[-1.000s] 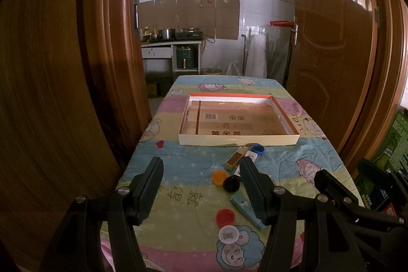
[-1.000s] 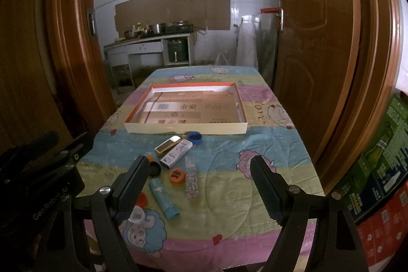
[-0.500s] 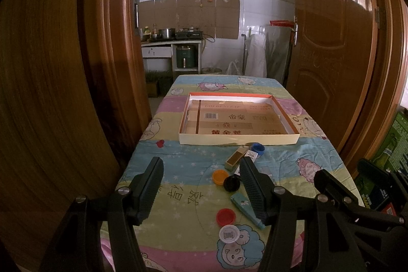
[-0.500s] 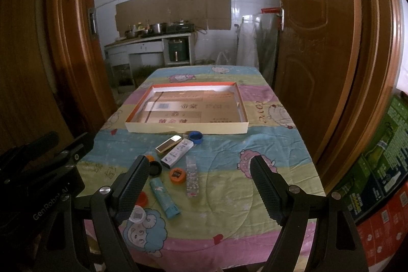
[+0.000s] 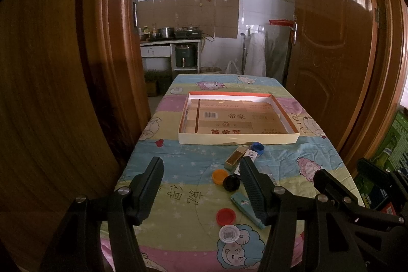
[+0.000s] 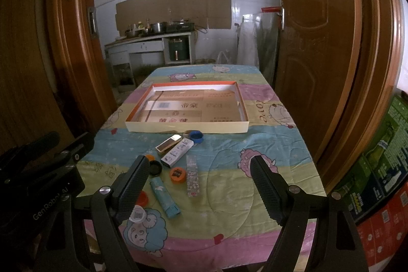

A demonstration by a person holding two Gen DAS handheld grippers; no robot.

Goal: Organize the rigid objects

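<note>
While both my left gripper [image 5: 201,191] and right gripper [image 6: 200,186] hang wide open and empty, nothing's sorted: caps [image 6: 178,174] and small boxes [image 6: 177,152] all lie before the empty tray [image 6: 187,126].

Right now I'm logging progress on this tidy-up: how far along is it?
Nothing looks done: the shallow cardboard tray with the orange rim holds no loose items. Nothing is in hand: the left gripper and right gripper are open and hover short of the pile. Left on the patterned tablecloth: the blue cap, white carton, teal tube, orange lid, among others.
</note>
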